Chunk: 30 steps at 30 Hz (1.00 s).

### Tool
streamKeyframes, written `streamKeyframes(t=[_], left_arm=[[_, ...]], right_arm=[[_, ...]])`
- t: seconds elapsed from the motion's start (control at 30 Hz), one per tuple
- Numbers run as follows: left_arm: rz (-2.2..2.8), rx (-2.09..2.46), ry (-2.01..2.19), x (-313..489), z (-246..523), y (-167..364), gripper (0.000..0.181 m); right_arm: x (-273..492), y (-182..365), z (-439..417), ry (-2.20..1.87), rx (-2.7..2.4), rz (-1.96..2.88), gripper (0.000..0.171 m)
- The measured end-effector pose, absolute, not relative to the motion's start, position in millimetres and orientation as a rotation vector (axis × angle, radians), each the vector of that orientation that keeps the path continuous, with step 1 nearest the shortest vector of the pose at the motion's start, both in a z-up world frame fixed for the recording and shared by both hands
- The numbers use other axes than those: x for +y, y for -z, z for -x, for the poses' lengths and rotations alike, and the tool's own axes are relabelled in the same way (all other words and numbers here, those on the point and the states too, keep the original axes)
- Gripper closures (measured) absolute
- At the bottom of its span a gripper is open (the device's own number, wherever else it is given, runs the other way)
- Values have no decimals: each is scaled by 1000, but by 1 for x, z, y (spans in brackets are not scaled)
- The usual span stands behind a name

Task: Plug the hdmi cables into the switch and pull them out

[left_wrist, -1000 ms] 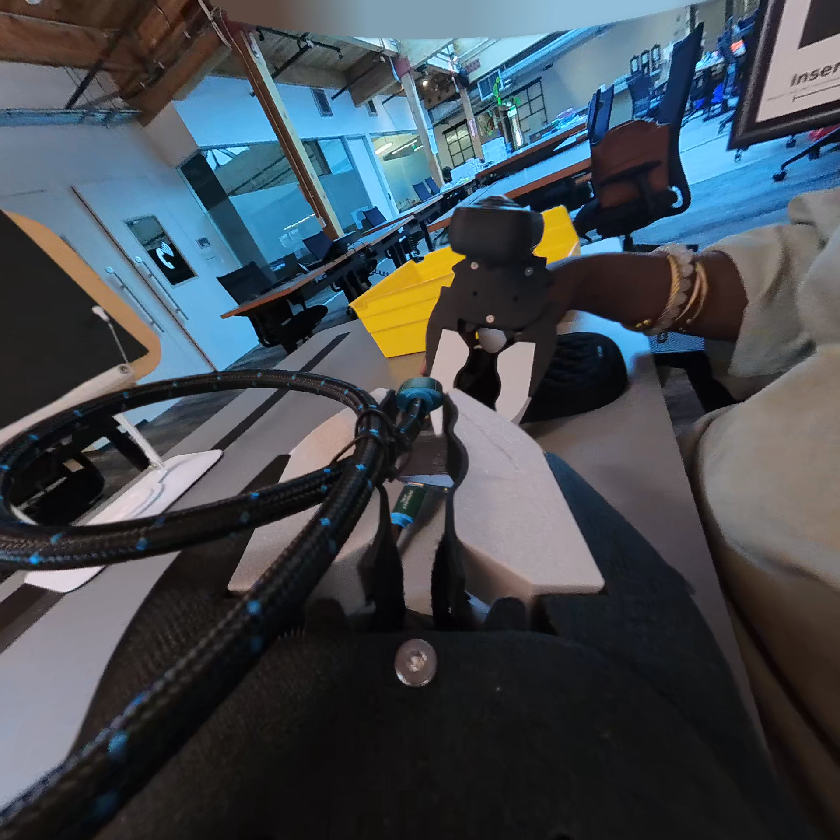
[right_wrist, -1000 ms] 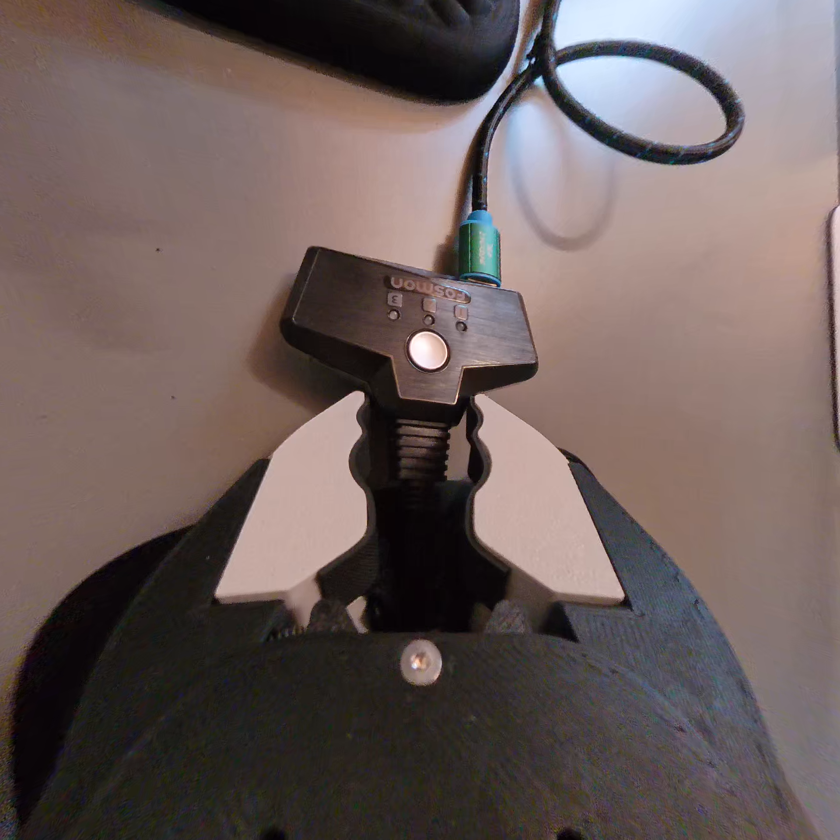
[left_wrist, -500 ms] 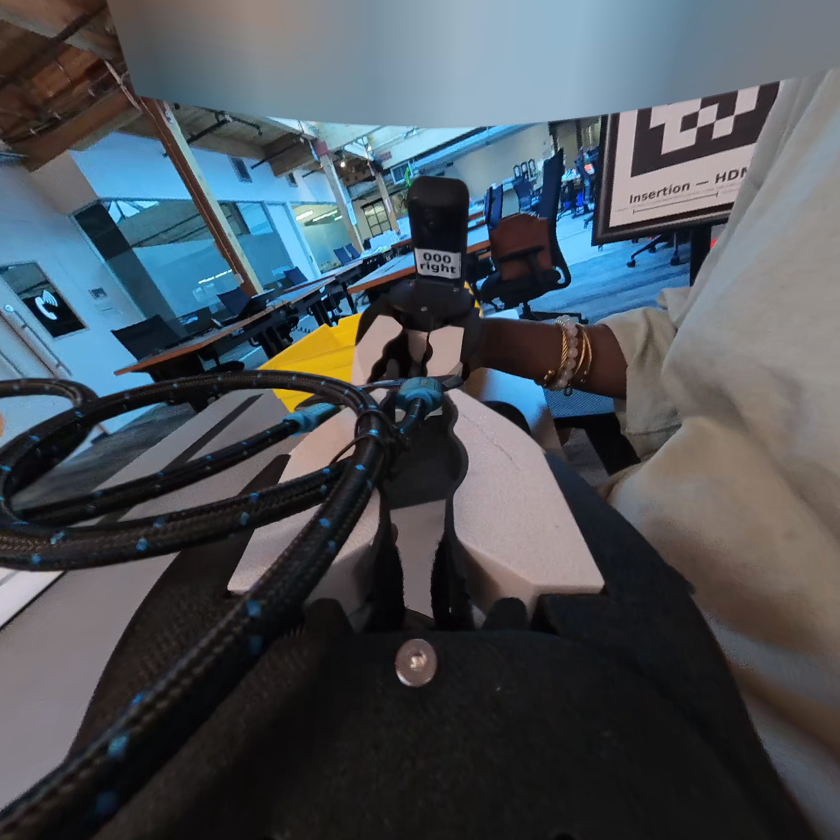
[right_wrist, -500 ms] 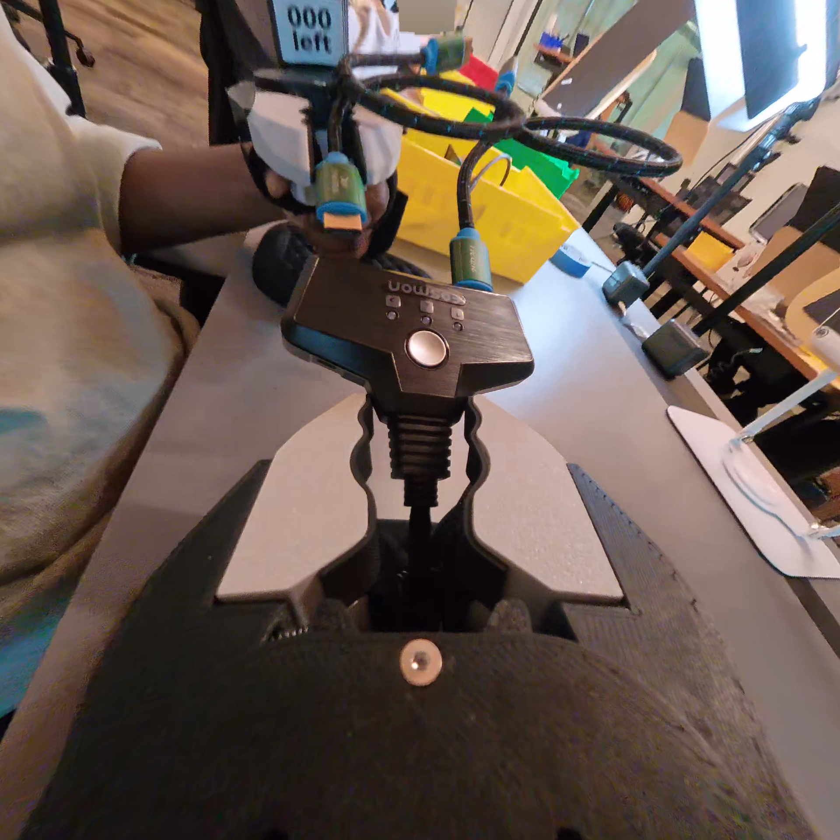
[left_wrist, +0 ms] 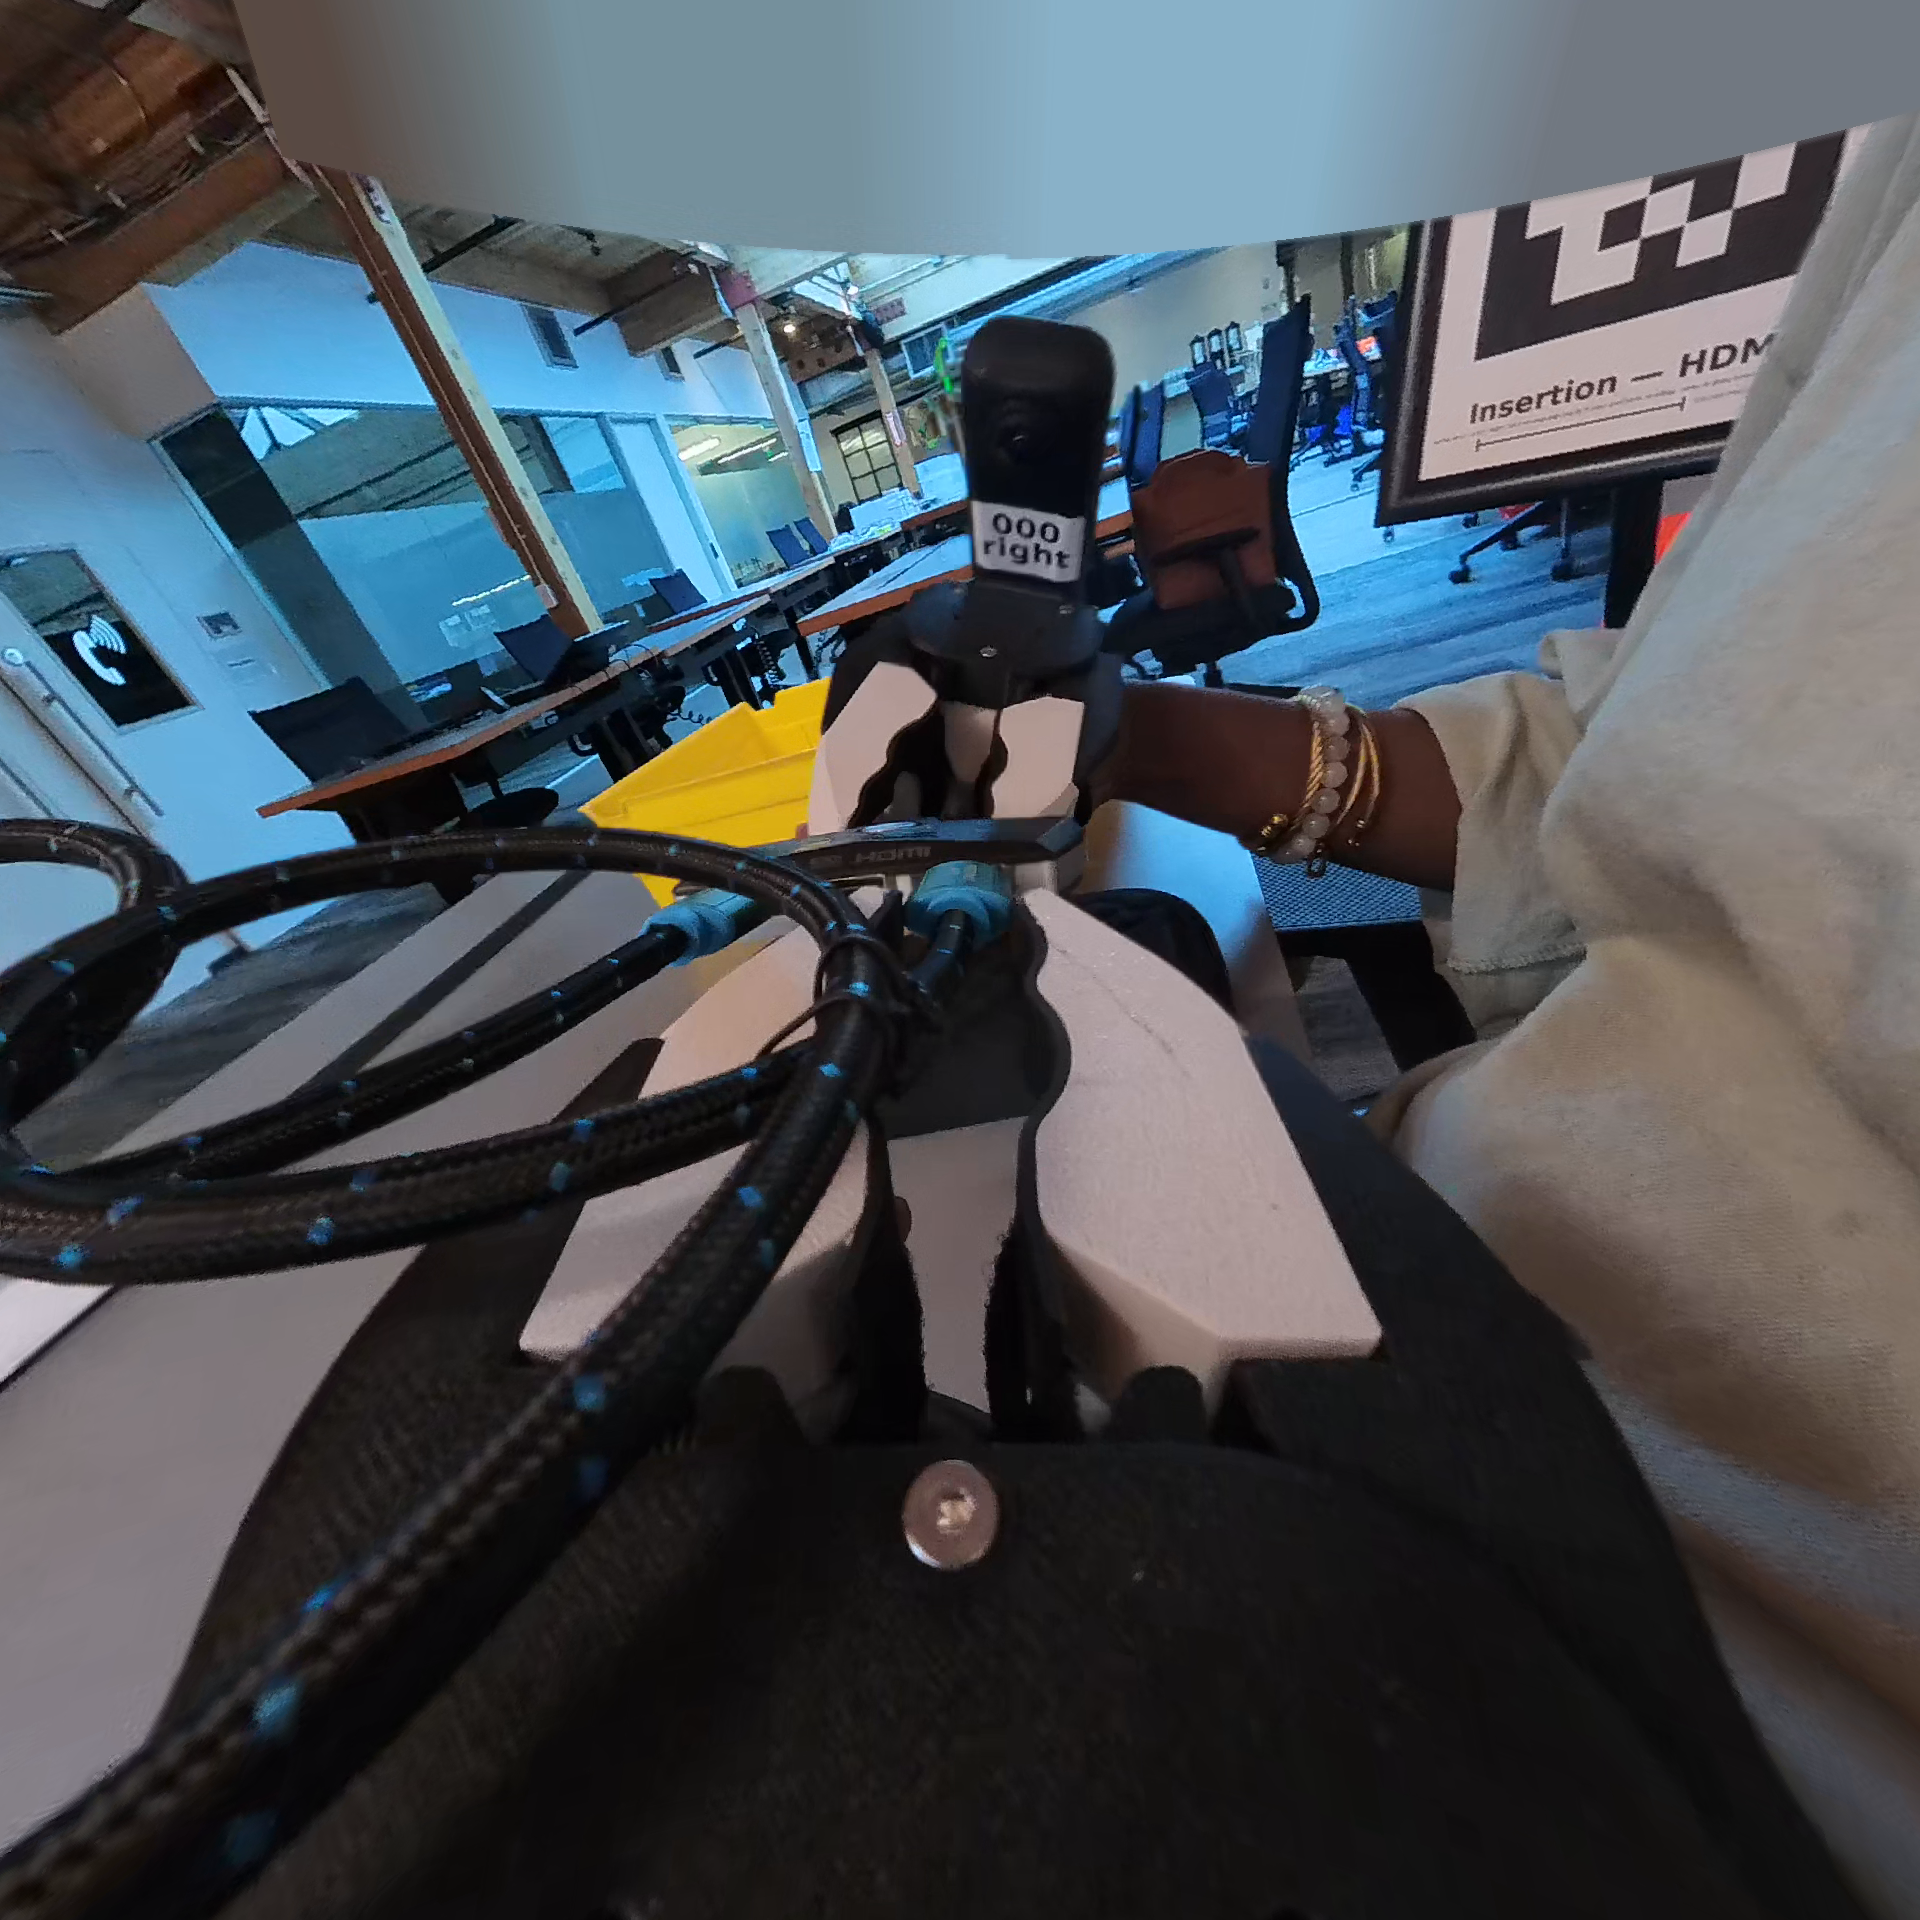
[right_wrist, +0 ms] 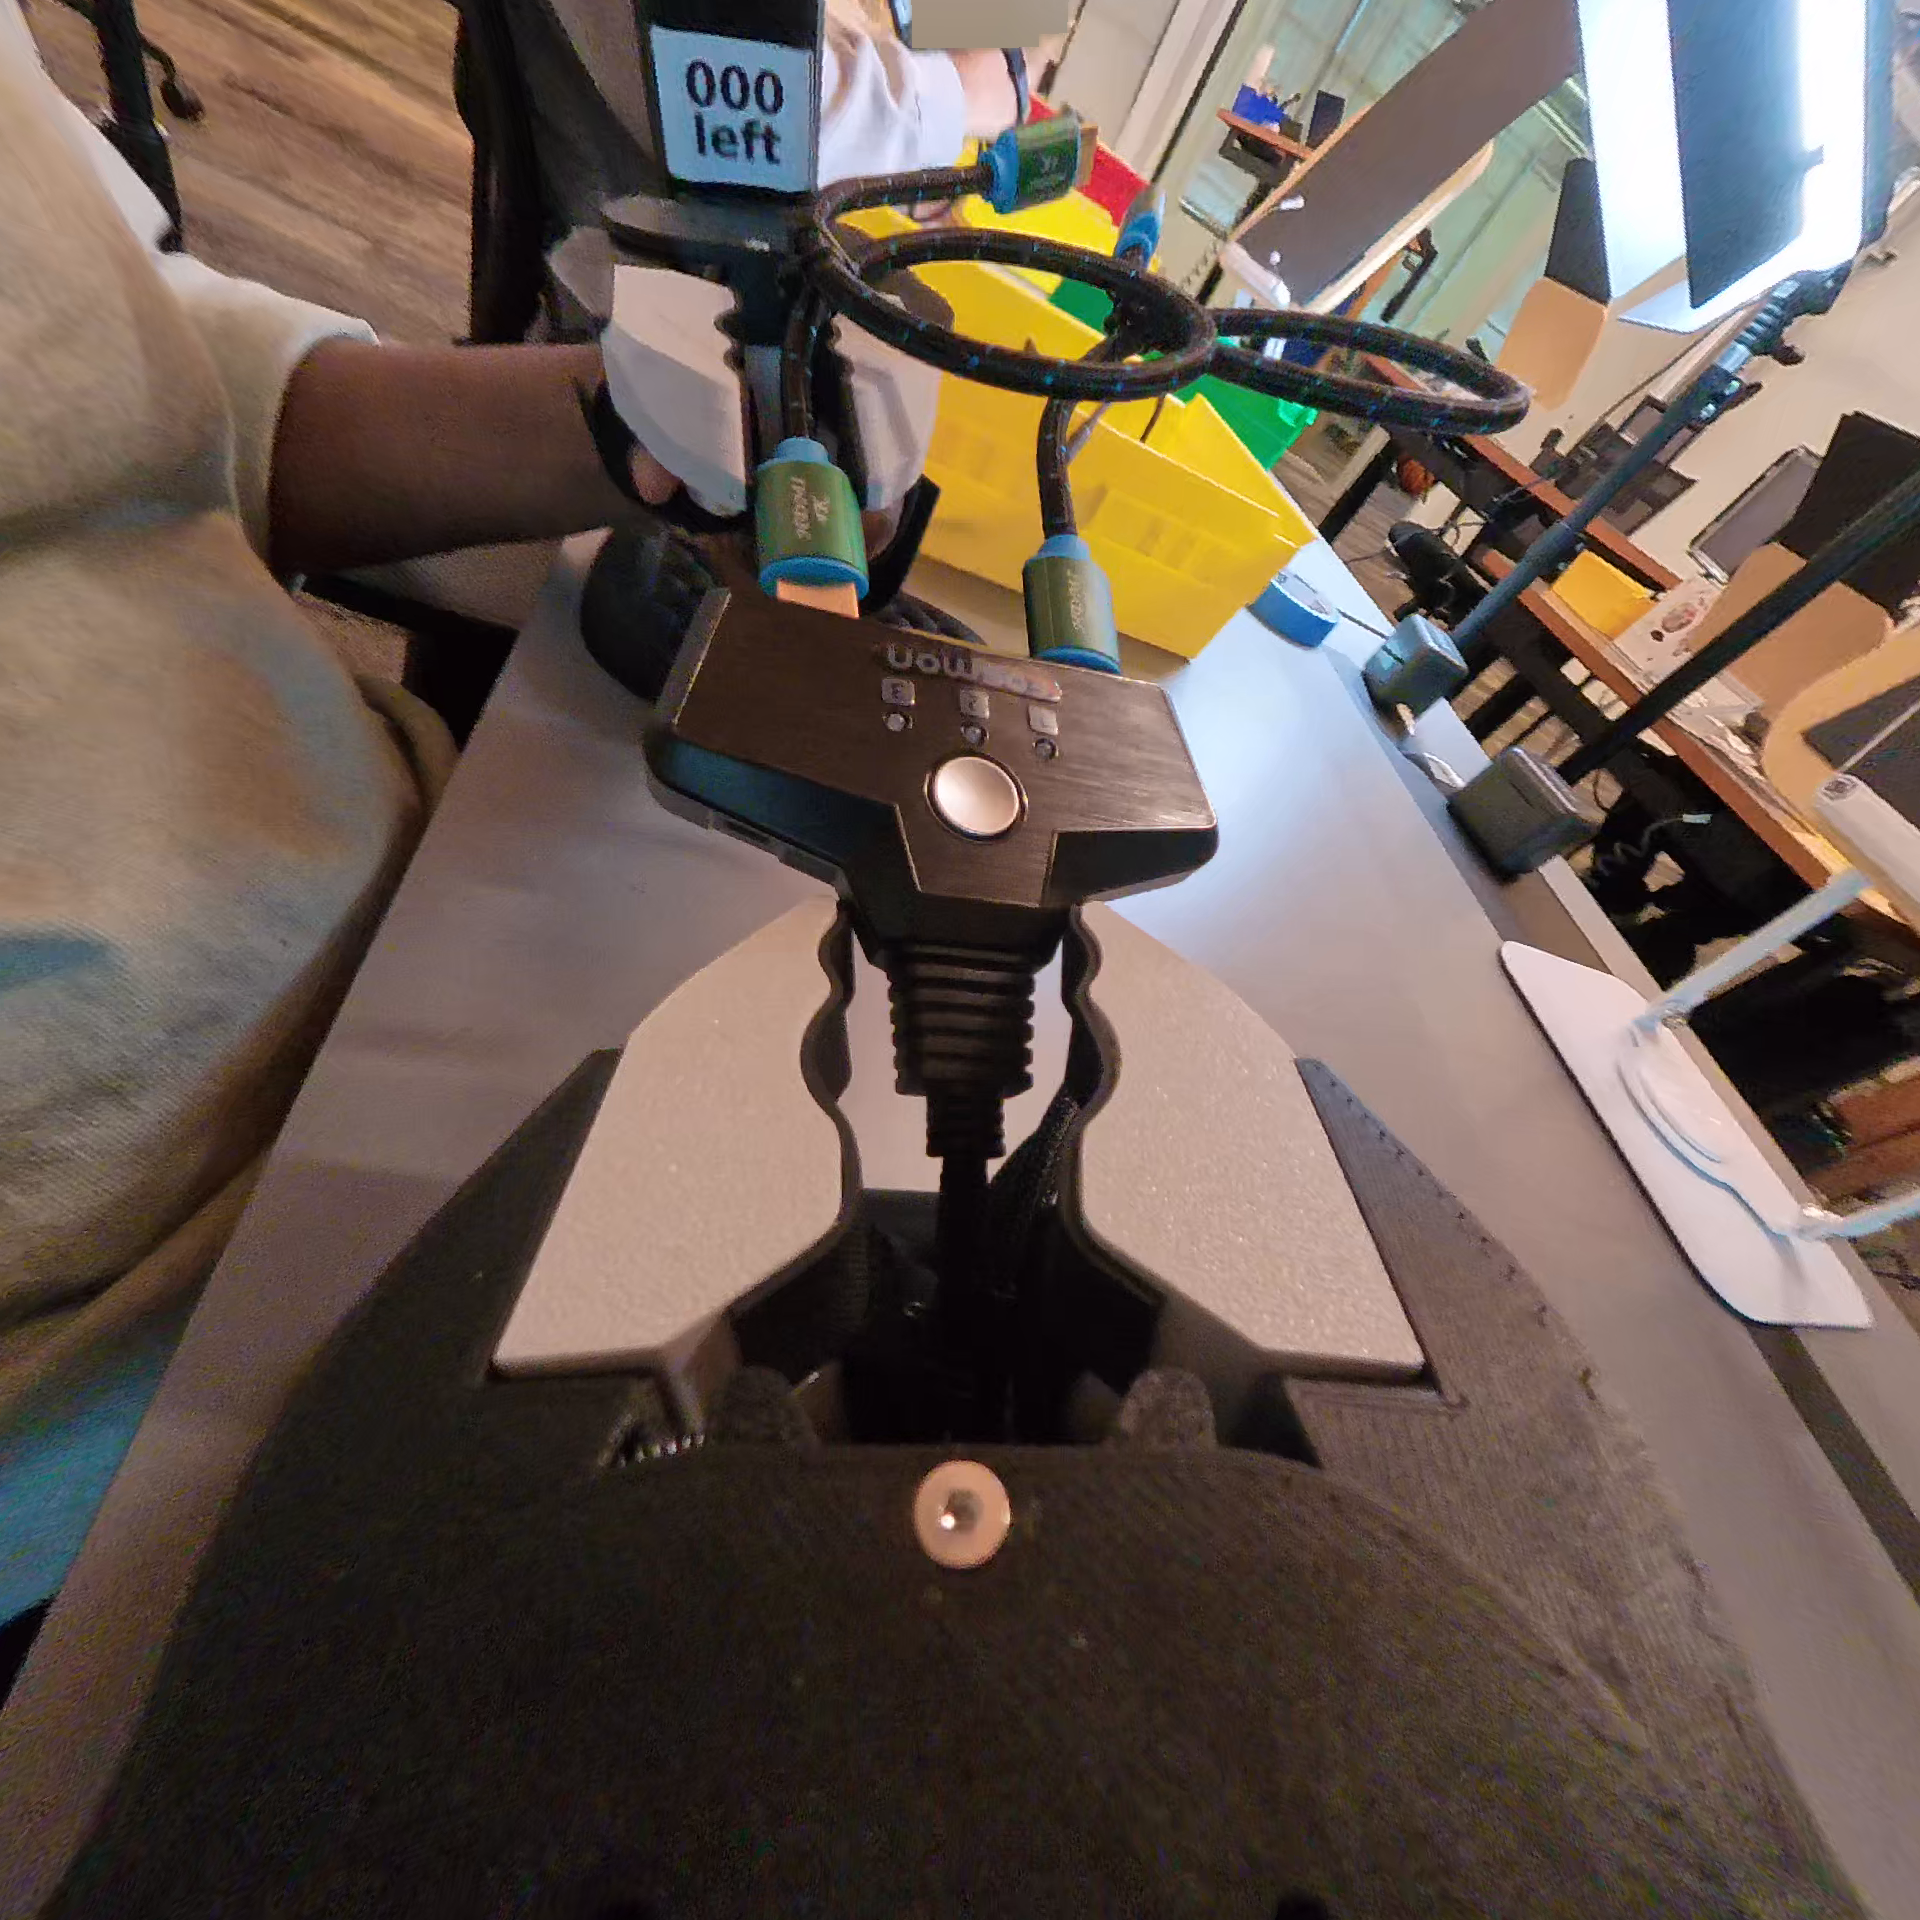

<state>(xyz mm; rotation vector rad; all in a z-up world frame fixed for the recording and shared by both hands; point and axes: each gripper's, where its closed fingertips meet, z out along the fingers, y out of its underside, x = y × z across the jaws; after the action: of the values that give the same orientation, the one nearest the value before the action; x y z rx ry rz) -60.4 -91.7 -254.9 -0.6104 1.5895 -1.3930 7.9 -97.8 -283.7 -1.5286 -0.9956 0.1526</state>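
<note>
My right gripper (right_wrist: 961,935) is shut on the ribbed neck of the black HDMI switch (right_wrist: 935,769) and holds it above the grey table (right_wrist: 520,935). One green HDMI plug (right_wrist: 1070,613) sits in a port on the switch's far edge. My left gripper (right_wrist: 790,416) is shut on a second green plug (right_wrist: 808,530), whose gold tip touches the far edge beside the first. In the left wrist view my left gripper (left_wrist: 961,956) holds that plug (left_wrist: 956,899) against the switch (left_wrist: 914,852), seen edge-on, with the right gripper (left_wrist: 966,769) behind it. Braided black cable (left_wrist: 416,1195) loops to the left.
Yellow bins (right_wrist: 1122,499) stand at the far end of the table, with a blue tape roll (right_wrist: 1294,613) and grey blocks (right_wrist: 1517,821) to the right. A white stand base (right_wrist: 1683,1143) lies at the right edge. A black round object (right_wrist: 634,613) lies under the left gripper. A person's sleeve fills the left. My hands' fingertips stand some 8 centimetres from each other.
The right gripper lifted the switch off the table and tilted it level. The left gripper closed in, bringing its plug's tip from a small gap to the switch's far edge.
</note>
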Motion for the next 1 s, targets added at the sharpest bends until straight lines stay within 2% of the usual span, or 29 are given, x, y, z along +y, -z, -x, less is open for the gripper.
streamKeyframes(t=[0.77, 1.0], left_arm=[[613, 1666, 1443, -101, 60, 265, 161], [565, 1582, 1450, -102, 61, 251, 160]], right_arm=[[-101, 284, -4, -91, -1005, 1544, 132], [-102, 276, -2, -113, -956, 1512, 132]])
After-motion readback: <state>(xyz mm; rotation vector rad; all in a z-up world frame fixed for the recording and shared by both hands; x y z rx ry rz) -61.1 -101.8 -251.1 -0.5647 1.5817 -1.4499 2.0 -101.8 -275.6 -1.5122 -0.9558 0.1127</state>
